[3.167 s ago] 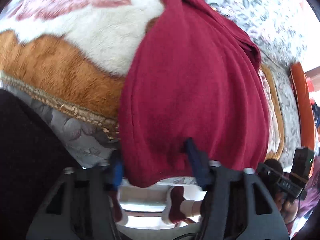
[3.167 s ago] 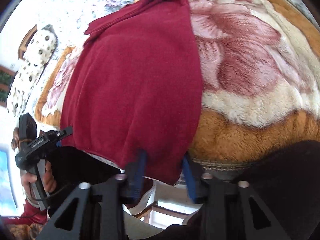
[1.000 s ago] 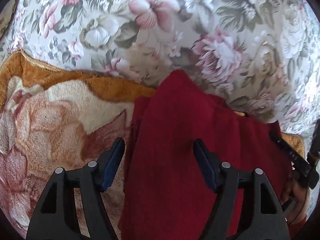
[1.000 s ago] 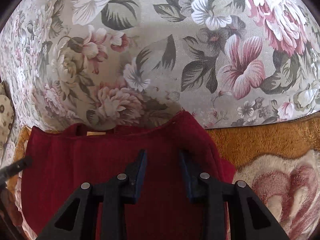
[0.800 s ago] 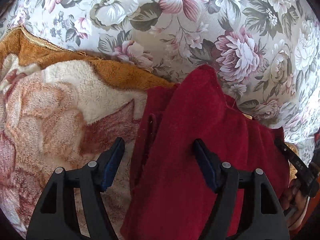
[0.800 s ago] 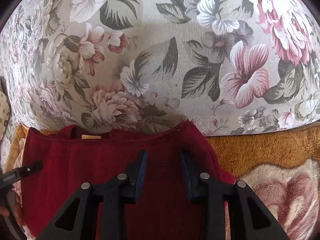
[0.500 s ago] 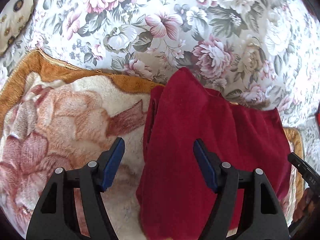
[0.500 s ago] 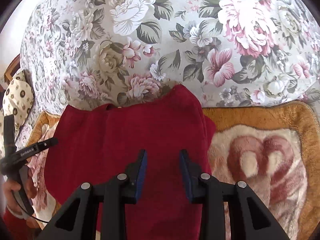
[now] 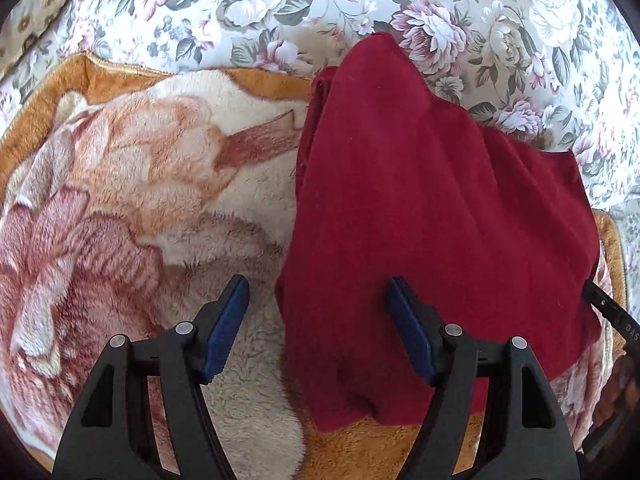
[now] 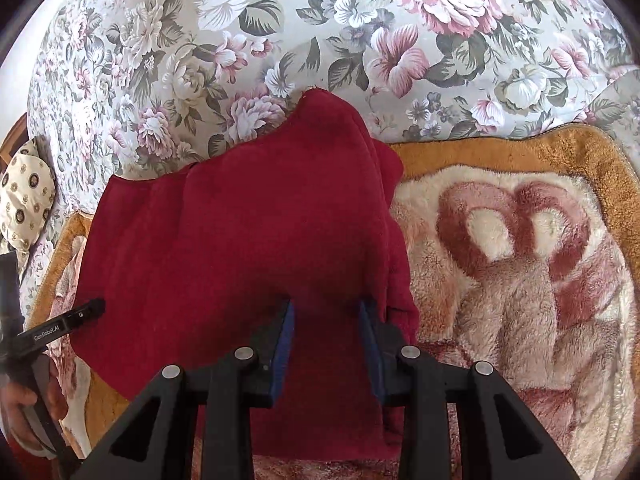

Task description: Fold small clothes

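Note:
A dark red garment [image 9: 432, 208] lies folded on a plush blanket, its far corner resting against the floral sofa back. It also shows in the right wrist view [image 10: 248, 248]. My left gripper [image 9: 320, 312] is open and empty above the garment's left edge, one finger over the blanket and one over the cloth. My right gripper [image 10: 326, 320] is open and empty above the garment's right part, jaws narrower than the left's. The left gripper's tip shows at the left of the right wrist view [image 10: 60, 326].
The orange-edged plush blanket with pink flower pattern [image 9: 120, 200] [image 10: 520, 260] covers the seat. The floral sofa back [image 9: 280, 8] [image 10: 320, 20] rises behind. A cream patterned cushion [image 10: 24, 200] lies far left.
Both grippers carried the garment's near edge over to the far edge, let go, and have drawn back. The garment now lies folded in half.

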{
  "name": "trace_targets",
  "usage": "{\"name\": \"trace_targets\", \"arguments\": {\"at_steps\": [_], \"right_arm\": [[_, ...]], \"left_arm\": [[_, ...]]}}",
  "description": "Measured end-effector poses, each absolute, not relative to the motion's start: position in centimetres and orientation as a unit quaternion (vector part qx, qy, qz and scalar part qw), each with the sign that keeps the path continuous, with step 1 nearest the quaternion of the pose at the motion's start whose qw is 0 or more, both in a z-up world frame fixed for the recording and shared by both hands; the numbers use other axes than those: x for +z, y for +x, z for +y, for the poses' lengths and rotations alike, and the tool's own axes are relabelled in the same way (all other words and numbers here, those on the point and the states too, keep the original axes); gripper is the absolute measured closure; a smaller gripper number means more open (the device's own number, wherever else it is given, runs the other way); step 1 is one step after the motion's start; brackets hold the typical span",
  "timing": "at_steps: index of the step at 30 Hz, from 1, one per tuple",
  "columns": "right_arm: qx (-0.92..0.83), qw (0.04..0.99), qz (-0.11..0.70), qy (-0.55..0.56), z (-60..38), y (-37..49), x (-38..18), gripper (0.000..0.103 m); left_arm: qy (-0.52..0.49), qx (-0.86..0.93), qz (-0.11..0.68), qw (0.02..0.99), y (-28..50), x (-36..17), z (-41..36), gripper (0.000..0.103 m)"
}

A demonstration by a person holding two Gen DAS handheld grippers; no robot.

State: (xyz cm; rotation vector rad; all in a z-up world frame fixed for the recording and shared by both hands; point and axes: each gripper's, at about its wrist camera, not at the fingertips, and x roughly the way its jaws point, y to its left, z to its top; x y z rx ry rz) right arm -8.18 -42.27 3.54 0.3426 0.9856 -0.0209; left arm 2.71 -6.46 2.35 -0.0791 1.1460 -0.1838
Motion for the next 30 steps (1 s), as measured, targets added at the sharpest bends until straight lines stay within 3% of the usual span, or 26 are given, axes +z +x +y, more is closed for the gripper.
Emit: {"name": "trace_targets", "arguments": {"at_steps": [8,16,25,30], "right_arm": [[0.009,0.871,0.468,0.148,-40.8,-11.2,6.0,0.071],[0.011,0.869,0.471,0.155,-40.3,-13.0,5.3,0.071],[0.063,0.858,0.477,0.182,-38.4,-14.1,5.2,0.070],[0.061,0.859,0.475,0.183,-38.4,-14.1,5.4,0.070]], "left_arm": [[-0.011,-0.086,0.527,0.845,0.7,4.5,-6.4,0.031],[-0.086,-0.124,0.546,0.824,-0.6,4.8,-3.5,0.031],[-0.008,-0.159,0.546,0.823,-3.5,4.1,-3.4,0.031],[-0.040,-0.192,0.525,0.828,-2.1,3.9,-2.9,0.031]]}}
